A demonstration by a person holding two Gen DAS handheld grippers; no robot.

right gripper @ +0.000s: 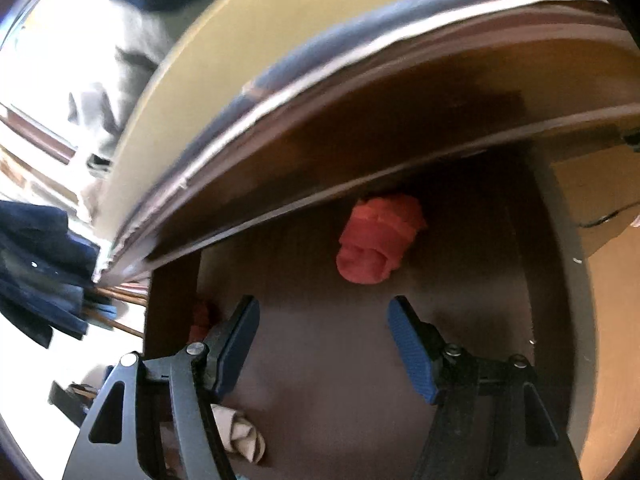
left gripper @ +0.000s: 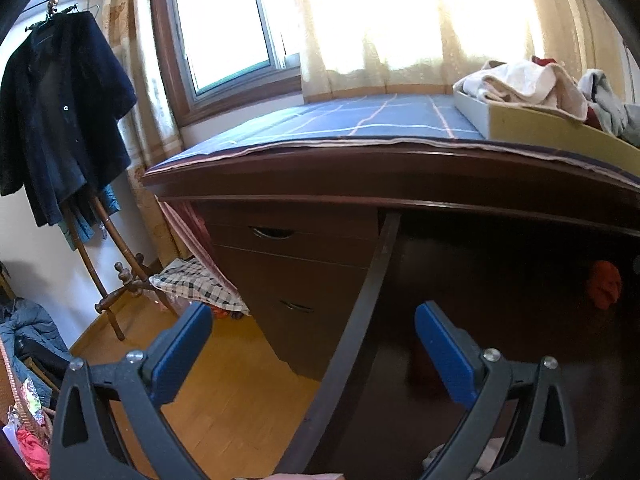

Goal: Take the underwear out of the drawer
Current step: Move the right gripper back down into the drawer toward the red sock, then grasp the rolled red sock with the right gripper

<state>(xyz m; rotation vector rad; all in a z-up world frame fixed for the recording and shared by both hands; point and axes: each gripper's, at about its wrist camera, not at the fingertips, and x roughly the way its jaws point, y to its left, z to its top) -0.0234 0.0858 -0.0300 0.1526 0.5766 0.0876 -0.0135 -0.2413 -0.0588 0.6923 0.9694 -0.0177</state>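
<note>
Drawer open under desk edge. Left gripper wide open, empty, idle by drawer side. Right gripper open, empty, aimed at red roll at drawer back. Beige roll near front. Advise: reach deeper, stay below desk lip, straddle roll before closing.

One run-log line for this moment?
left gripper: open, empty | right gripper: open, empty | red rolled underwear: in drawer, ungrasped

window glare, blown out | drawer interior dim | right view motion-blurred | fisheye edges
</note>
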